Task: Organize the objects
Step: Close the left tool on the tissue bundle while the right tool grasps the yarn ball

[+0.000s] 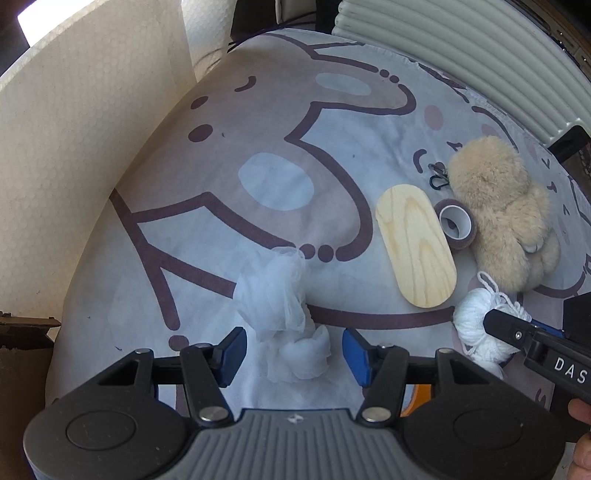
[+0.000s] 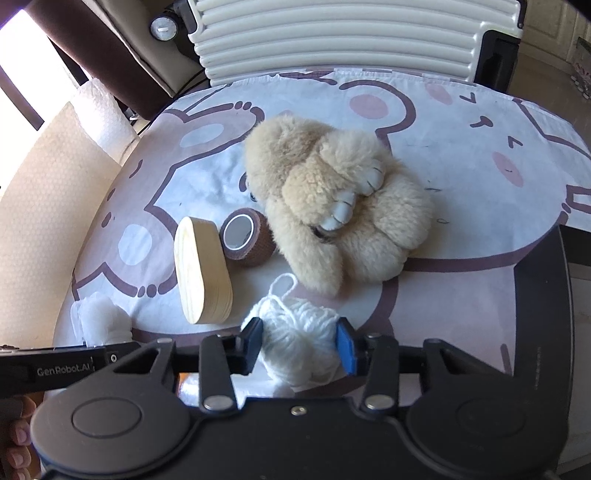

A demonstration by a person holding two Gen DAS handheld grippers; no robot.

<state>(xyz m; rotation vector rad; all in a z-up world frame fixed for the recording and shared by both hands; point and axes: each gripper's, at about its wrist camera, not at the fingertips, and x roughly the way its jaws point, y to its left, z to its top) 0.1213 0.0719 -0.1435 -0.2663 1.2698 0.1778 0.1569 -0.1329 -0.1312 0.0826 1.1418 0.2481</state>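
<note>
Right gripper point(image 2: 300, 345), tipped steeply down, jaws pressed on both sides of the white yarn ball point(image 2: 301, 332) at the near edge of the cloth point(image 2: 461, 177). Left gripper point(image 1: 293, 350) half open, astride white gauze point(image 1: 275, 295), pads clear of it. Wooden oval point(image 1: 415, 245) runs near-to-far; only the right view shows its thick edge. Tape roll point(image 2: 247, 238) and plush toy point(image 2: 340, 206) beyond.

A wide bare stretch of the cartoon-print cloth point(image 1: 229, 155) lies open on the left. On the right, a wooden oval block point(image 2: 201, 273), a brown tape roll point(image 2: 247, 238), a beige plush toy point(image 2: 340, 206) and a white yarn ball point(image 2: 299, 339) crowd together, leaving little passage between them. A ribbed white case point(image 2: 340, 33) blocks the far edge.
</note>
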